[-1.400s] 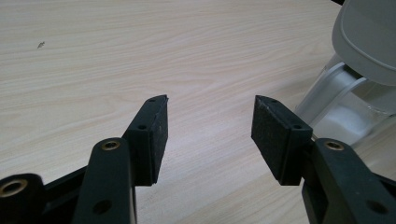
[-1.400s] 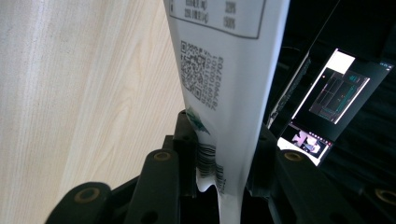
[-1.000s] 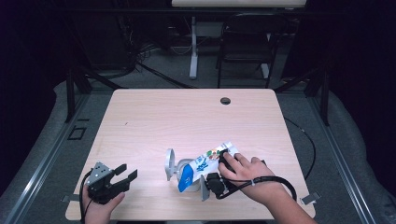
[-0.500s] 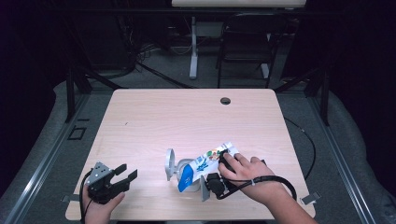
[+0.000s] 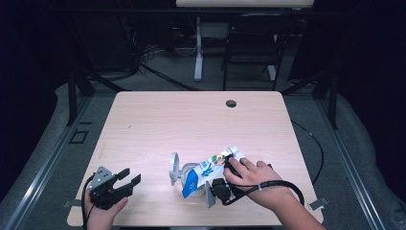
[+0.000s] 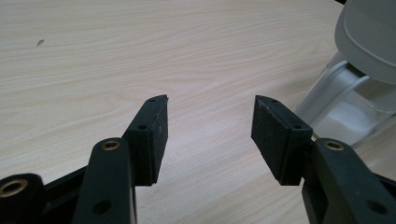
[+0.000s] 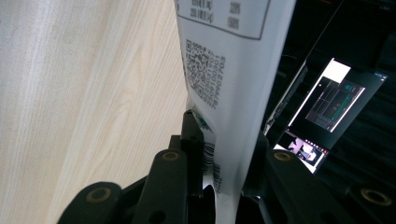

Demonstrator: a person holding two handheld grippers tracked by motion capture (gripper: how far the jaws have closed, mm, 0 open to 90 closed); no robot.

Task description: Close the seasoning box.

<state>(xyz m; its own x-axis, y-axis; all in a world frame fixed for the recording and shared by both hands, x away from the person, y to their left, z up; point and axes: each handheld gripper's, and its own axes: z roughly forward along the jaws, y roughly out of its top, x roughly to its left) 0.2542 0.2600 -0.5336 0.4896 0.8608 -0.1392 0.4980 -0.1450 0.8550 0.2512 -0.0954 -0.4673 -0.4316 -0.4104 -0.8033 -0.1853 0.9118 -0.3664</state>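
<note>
Table point(image 5: 158, 124): pale wood.
Pouch point(image 5: 210, 168): clamped by closing right gripper point(image 7: 219, 186), mouth at clear jar point(image 5: 184, 173).
Left gripper point(image 6: 208, 133): wide, empty.
Right gripper view: QR code point(image 7: 205, 72).

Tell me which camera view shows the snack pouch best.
The high view: the pouch lies whole on the table, its blue end by a clear container. The right gripper view shows only its printed back, pinched in the right hand-held gripper, whose jaws have just been closing.

high view: above near edge of pale wooden table point(image 5: 158, 120), facing forward and down, far | left gripper view: low over table, close, facing clear plastic container point(image 6: 345, 102) | right gripper view: close against white printed pouch point(image 7: 233, 70) | shared: table surface, container, pouch
</note>
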